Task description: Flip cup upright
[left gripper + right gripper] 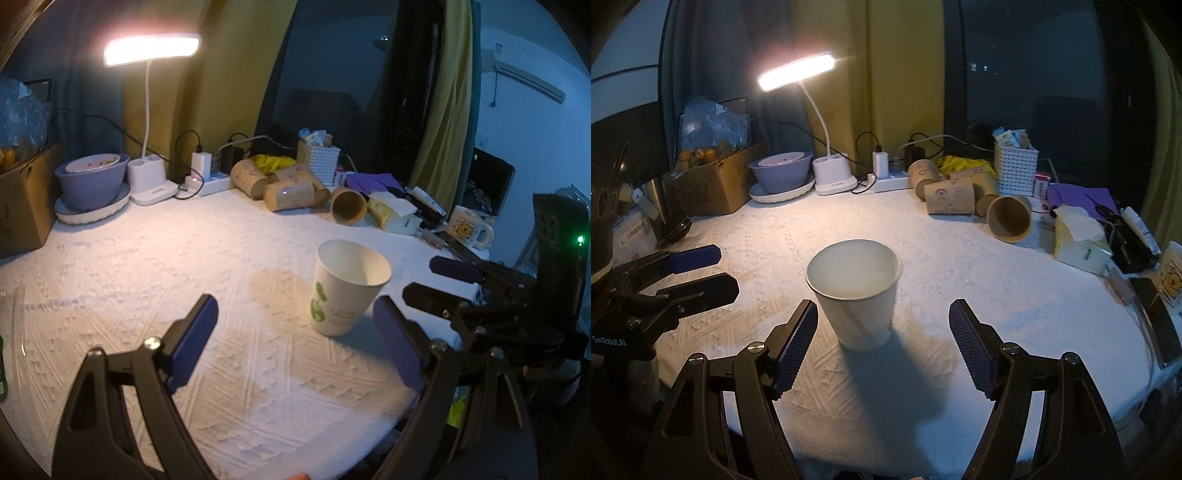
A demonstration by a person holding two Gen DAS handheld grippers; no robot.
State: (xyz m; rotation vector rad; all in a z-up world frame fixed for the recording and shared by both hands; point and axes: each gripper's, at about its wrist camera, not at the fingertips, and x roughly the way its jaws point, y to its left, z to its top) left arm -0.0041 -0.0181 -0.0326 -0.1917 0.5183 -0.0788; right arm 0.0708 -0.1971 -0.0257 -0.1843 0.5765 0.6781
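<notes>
A white paper cup [345, 288] with green print stands upright, mouth up, on the white textured table cover [147, 266]. In the right wrist view the cup [855, 295] stands just ahead of my right gripper [882, 321], between its open fingers without touching them. My left gripper [295, 317] is open and empty; the cup is ahead and to the right of its middle. The right gripper [436, 277] shows at the right of the left wrist view, and the left gripper [720, 269] at the left of the right wrist view.
Several brown paper cups [949, 197] lie on their sides at the back. A lit desk lamp [831, 181], stacked bowls [781, 173], a power strip [890, 181], a white basket [1015, 170], a cardboard box [713, 184], a tissue pack [1078, 236] and a mug [467, 227] line the back and right.
</notes>
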